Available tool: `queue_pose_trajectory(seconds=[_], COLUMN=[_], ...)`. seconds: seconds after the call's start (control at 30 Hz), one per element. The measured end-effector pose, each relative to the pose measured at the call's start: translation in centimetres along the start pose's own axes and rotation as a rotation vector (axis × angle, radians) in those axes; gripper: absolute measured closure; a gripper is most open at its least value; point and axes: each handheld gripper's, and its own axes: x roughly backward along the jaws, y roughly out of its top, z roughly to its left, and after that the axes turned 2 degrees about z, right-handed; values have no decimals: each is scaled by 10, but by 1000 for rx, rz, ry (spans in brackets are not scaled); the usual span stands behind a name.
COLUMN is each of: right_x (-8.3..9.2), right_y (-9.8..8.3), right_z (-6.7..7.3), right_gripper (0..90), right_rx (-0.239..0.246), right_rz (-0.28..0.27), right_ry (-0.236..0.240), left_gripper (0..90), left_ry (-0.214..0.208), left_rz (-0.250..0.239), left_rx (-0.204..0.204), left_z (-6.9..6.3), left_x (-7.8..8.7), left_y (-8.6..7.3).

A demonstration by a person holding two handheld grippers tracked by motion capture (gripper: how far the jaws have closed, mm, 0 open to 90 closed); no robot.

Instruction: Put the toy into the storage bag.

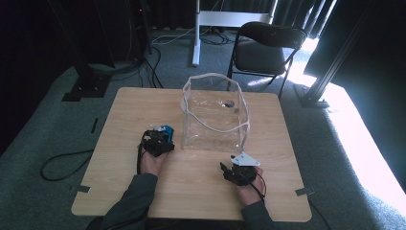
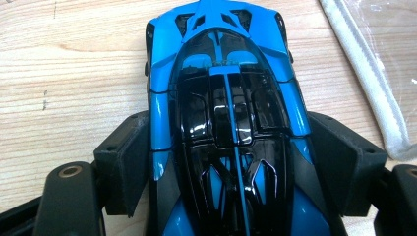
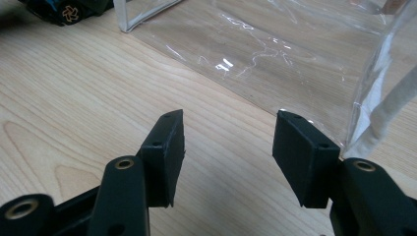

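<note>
Left gripper [image 2: 231,162] brackets the blue toy car [image 2: 228,118] on the table [image 2: 74,73] beside the clear bag [image 1: 215,115], pads against its flanks. Car appears rigid, light, glossy; mid-body grip is soundest. Right gripper [image 3: 228,147] stands half-open, empty.

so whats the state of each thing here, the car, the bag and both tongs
blue toy car: upright on the table, between the left tongs' pads
clear plastic bag: standing, top open, empty
left tongs: around the car, pads at its sides
right tongs: open, holding nothing
</note>
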Motion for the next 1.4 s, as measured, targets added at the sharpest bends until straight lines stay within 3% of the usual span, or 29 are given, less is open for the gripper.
queue_pose_trajectory(seconds=[0.27,0.43,0.53,0.93,1.2,1.4], right_x=[0,-1,-1,-1,0,5], right_y=[0,-1,-1,-1,-2,-3], right_z=[-1,-1,-1,-3,-6,-20], right_gripper=[450,450,450,450,450,452], right_rx=[-5,-4,-2,-7,-12,-43], right_rz=[0,2,3,5,7,3], right_ry=[-3,-3,-3,-7,-25,-59], left_gripper=[262,263,264,263,264,264], left_ry=[-20,4,-8,-28,-38,-49], left_rz=[-11,-22,-35,-93,-165,-204], left_rx=[-2,-20,-20,-11,-9,-12], left_z=[6,5,5,5,4,3], left_x=[3,6,10,32,56,72], left_y=[1,-1,1,13,22,28])
